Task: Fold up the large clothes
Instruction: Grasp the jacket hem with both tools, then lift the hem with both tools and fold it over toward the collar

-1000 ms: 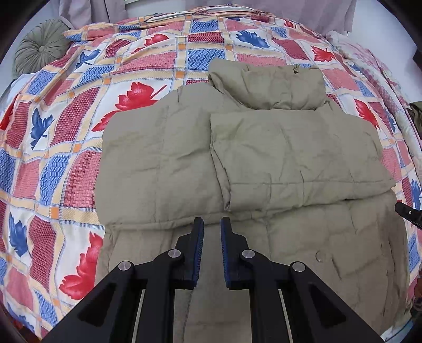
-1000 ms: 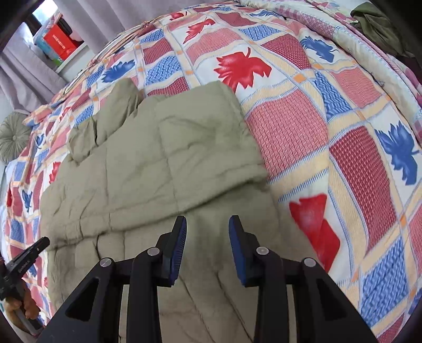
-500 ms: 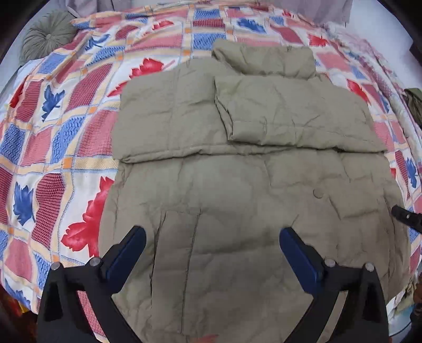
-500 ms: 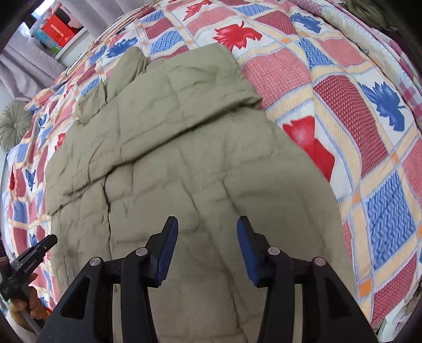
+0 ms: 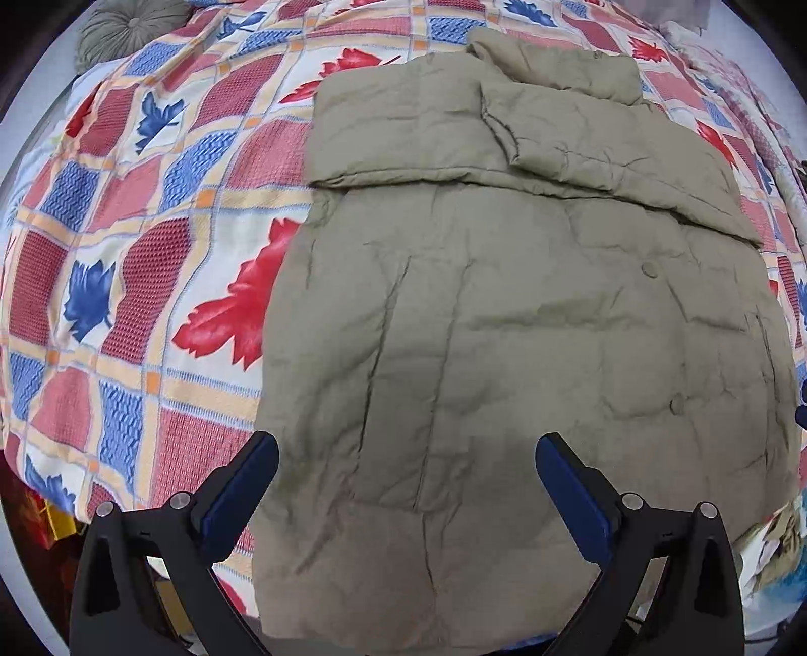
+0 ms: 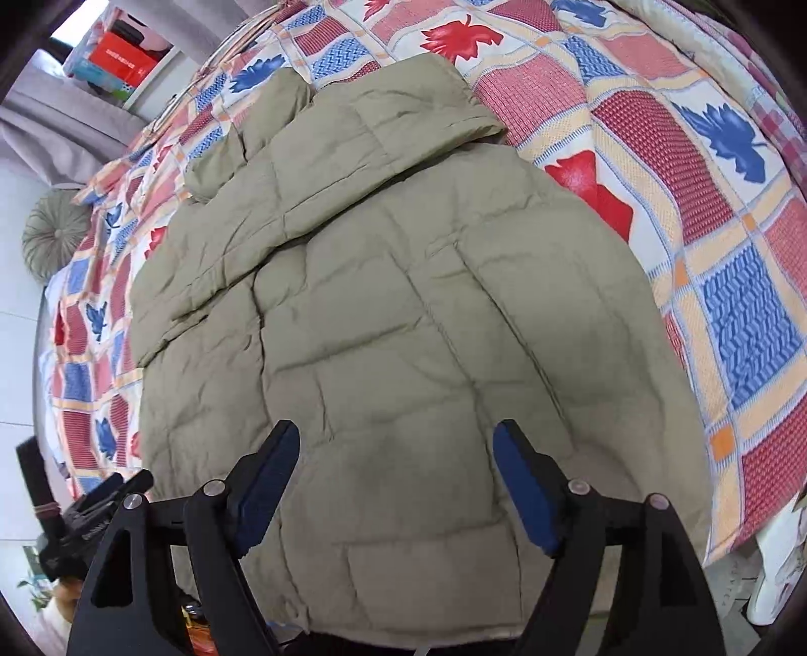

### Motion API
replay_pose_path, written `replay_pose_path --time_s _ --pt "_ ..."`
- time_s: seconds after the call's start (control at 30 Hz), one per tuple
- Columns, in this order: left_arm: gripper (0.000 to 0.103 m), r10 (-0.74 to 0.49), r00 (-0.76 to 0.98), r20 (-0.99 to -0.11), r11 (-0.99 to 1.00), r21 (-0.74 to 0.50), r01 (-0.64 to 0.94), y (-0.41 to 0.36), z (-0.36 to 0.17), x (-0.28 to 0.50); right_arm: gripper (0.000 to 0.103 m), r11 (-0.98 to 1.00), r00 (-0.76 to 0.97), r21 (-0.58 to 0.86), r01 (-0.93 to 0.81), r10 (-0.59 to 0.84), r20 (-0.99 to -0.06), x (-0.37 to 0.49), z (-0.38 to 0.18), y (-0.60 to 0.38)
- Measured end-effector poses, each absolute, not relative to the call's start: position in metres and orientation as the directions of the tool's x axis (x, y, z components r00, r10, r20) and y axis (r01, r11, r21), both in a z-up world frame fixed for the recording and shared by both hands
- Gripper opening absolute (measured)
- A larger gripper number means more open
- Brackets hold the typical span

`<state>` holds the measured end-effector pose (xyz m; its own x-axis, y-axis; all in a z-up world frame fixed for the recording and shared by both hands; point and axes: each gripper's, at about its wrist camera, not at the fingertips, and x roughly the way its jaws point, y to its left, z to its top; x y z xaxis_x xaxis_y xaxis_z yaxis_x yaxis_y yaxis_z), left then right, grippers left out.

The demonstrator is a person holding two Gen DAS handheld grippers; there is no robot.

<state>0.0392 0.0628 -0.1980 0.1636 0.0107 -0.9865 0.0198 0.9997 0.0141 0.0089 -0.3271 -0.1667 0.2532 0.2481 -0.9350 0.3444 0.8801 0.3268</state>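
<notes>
Nearest the cameras, the left gripper [image 5: 406,467] is seen with its fingers [image 5: 242,484] spread to their widest, where a second ago they were shut, and nothing is held between them. The right gripper [image 6: 396,479] is opening, its fingers [image 6: 524,484] wider than a second ago and likewise empty. Both have been drawn back from the folded sleeves toward the near hem, so that more of the lower coat is now seen beneath them. The coat [image 5: 504,353] is spread flat on the bed [image 5: 151,227], its hem reaching the bed's near edge. Farther off, the sleeves [image 5: 580,151] are laid across the chest, and the collar [image 5: 555,65] lies beyond them. A round cushion [image 5: 126,30] is seen at the far corner. The sleeve fold is judged complete; the open fingers over the hem suggest that it is to be taken next and folded up toward the collar.
</notes>
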Motion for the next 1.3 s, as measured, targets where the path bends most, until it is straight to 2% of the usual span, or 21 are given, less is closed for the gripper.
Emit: replay_pose_path --time_s 0.57,0.9,1.1,1.3 --pt "0.102 -0.235 0.019 -0.972 0.970 -0.236 -0.066 0.088 -0.195 -0.022 0.087 0.682 0.258 0.489 0.544 0.419 -0.871 -0.063 -0.178 -0.351" --pt "0.102 -0.417 -0.004 -0.909 0.899 -0.412 -0.147 0.096 -0.195 -0.052 0.088 0.506 0.271 0.520 0.689 0.485 -0.831 -0.107 -0.213 -0.361" --pt "0.102 -0.528 -0.033 -0.849 0.830 -0.507 -0.231 0.107 -0.211 -0.062 0.088 0.449 0.278 0.546 0.707 0.533 -0.799 -0.119 -0.234 -0.356" --pt "0.102 -0.579 -0.102 -0.809 0.799 -0.539 -0.265 0.115 -0.228 -0.081 0.088 0.421 0.284 0.559 0.714 0.556 -0.781 -0.119 -0.246 -0.352"
